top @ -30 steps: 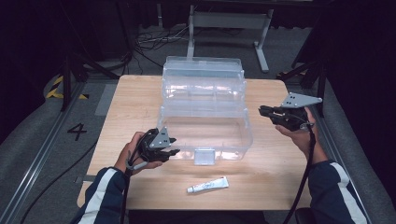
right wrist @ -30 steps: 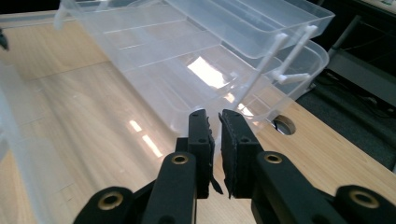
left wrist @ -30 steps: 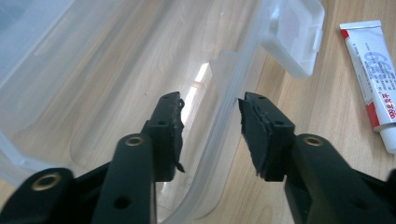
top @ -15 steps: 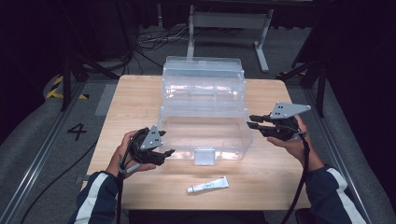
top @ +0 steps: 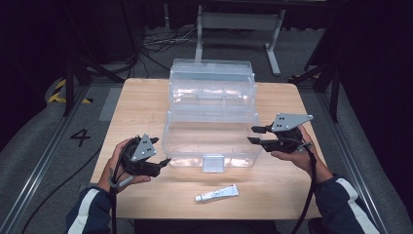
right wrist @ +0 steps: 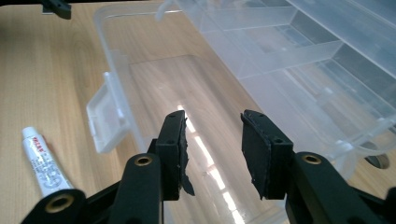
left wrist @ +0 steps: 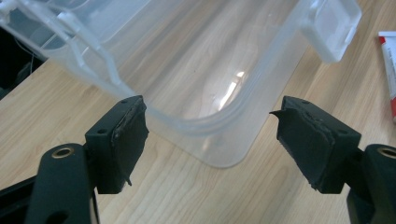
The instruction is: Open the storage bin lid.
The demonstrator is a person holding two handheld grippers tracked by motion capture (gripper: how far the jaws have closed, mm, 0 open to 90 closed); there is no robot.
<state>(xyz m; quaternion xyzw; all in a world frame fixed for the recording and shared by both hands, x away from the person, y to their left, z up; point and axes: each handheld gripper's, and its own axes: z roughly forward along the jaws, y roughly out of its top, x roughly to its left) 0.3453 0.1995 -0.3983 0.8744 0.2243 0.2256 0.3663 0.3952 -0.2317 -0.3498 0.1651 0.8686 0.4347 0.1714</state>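
A clear plastic box (top: 212, 122) stands open mid-table, its stepped trays folded back and its deep front tray empty. My left gripper (top: 163, 163) sits at the tray's front-left corner. Its jaws have just been opening, and the rounded box corner (left wrist: 201, 93) lies in the gap of the left gripper (left wrist: 208, 126), touched by neither pad. My right gripper (top: 254, 135) is at the tray's right end. Its jaws have also just been opening, and the right gripper (right wrist: 212, 140) holds nothing over the tray wall. A small white tube (top: 216, 193) lies in front of the box.
The box's latch flap (right wrist: 105, 119) hangs at the front wall's middle, with the white tube (right wrist: 44, 161) on the wood nearby. The wooden table (top: 141, 105) has bare room left and right of the box. Dark floor, cables and a metal stand lie beyond.
The right gripper came down and leftward from beside the upper trays to the front tray's right end, its jaws wider. The left gripper drew slightly back from the box corner, jaws wider.
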